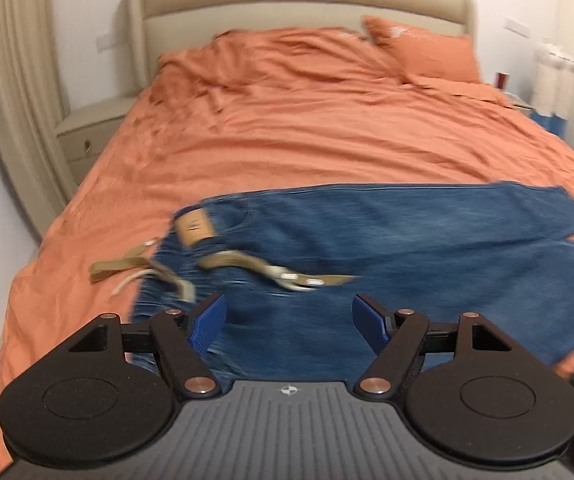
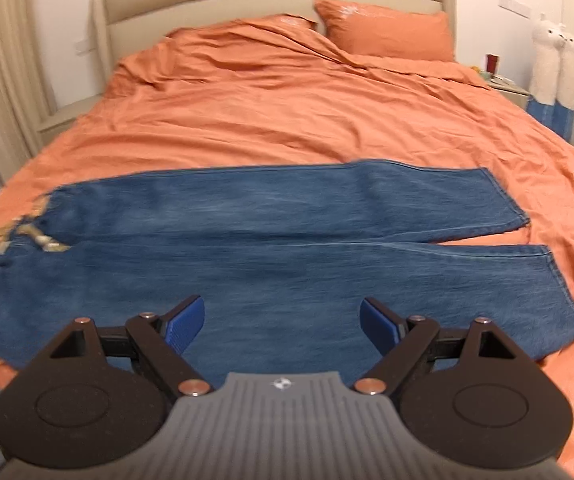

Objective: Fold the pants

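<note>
Left wrist view: left gripper (image 1: 289,322) hangs released at lower centre over the waist of the jeans (image 1: 387,248). Right gripper (image 2: 282,322), also released, hovers above the legs; jeans lie flat across the bed (image 2: 267,112).

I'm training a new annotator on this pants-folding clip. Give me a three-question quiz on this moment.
1. True or false: the left claw is shut on the jeans.
2. Multiple choice: the tan belt lies at which part of the jeans? A) the leg hems B) the waist C) off the bed entirely
3. Fill in: the jeans lie spread on the ____ coloured bedcover.

Key
1. False: both the left claw and the right claw are open and hold nothing.
2. B
3. orange
</note>
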`<state>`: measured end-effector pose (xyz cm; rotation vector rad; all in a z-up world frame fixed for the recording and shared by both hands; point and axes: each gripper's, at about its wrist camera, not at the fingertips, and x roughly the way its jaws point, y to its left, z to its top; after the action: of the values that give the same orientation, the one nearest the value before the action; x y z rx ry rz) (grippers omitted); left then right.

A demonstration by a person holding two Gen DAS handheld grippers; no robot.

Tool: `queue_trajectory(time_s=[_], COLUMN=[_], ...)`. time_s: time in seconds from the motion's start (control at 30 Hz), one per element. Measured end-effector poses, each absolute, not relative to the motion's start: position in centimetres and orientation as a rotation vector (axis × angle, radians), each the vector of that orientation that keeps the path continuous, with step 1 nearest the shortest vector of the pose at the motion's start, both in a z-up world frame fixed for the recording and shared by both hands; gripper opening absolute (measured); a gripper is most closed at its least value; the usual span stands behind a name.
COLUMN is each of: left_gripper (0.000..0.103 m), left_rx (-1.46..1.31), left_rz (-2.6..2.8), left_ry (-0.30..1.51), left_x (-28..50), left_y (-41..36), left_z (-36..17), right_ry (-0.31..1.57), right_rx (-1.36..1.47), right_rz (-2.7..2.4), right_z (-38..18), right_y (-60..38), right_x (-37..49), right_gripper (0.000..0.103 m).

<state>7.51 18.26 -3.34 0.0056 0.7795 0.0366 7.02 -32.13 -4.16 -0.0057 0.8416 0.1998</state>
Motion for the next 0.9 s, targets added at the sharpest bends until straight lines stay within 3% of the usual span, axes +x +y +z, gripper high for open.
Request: queue_trajectory(time_s=[0.13, 0.3, 0.4, 0.57, 0.7, 0.77, 0.8, 0.83, 0.9], left_gripper=[0.081, 0.081, 0.079, 0.07, 0.07, 0.056, 0.022, 0.015, 0.012], left_rx=[-0.118, -0.285, -0.363, -0.505, -0.619, -0.656, -0.677, -0.69, -0.648], left_rz=[0.041, -0.005, -0.02, -0.123, -0.172, -0.166, -0.181, -0.189, -0.199], left_ry=[0.822, 0.906, 0.956, 0.982, 0.966, 0.942, 0.933, 0.912, 0.836], left_x=[11.3, 15.7, 17.7, 19.0, 19.4, 18.9, 18.8, 18.2, 16.9], left_y=[25.0, 31.1, 33.2, 35.0, 36.1, 36.5, 36.5, 36.3, 35.2], left_z=[-5.6, -9.9, -12.8, -16.5, -18.6, -18.6, -18.4, -17.8, -15.6], right_ry=[0.821, 0.874, 0.918, 0.941, 0.953, 0.954, 0.955, 0.958, 0.959], right_rx=[-0.048, 0.094, 0.165, 0.245, 0.23, 0.209, 0.204, 0.197, 0.19], right_rz=[0.126, 0.164, 0.151, 0.115, 0.102, 0.101, 0.101, 0.098, 0.093], right_z=[-6.5, -8.2, -9.3, -10.0, -10.4, -10.5, -10.5, -10.6, -10.6], right_y=[-33.6, -34.8, -35.4, -35.7, -35.1, -34.6, -34.5, -34.4, -34.3], right_x=[9.3, 11.4, 12.6, 13.2, 13.3, 13.4, 13.5, 13.6, 13.5], right_gripper=[0.081, 0.081, 0.074, 0.073, 0.073, 0.073, 0.073, 0.073, 0.073])
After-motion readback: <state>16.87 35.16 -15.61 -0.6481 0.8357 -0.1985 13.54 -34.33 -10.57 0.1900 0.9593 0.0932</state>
